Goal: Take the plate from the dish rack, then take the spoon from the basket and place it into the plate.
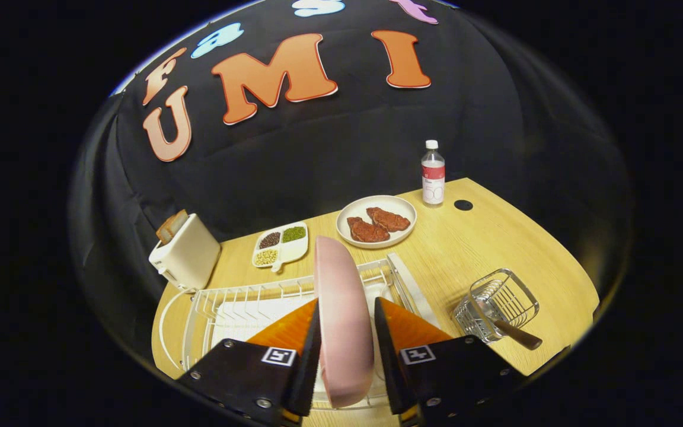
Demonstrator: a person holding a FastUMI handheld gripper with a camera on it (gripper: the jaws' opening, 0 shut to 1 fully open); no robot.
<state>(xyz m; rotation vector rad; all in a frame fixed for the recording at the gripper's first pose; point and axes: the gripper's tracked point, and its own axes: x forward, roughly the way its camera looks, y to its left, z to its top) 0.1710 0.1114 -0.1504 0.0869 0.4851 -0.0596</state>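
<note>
**Plate gripped on edge, spoon untouched**

The first step is judged under way: the plate (pixel 341 314) is held upright between the fingers of the gripper (pixel 347 347), over the rack (pixel 241 302), though whether it has been lifted clear cannot be told. The fingers are narrowly parted, the left pressed to the plate's face, the right close against the other side (contact there looks likely, not certain). The spoon (pixel 510 331) is seen in the basket (pixel 498 305), off to the right of the fingers. Setting the plate down and fetching the spoon are left.
</note>
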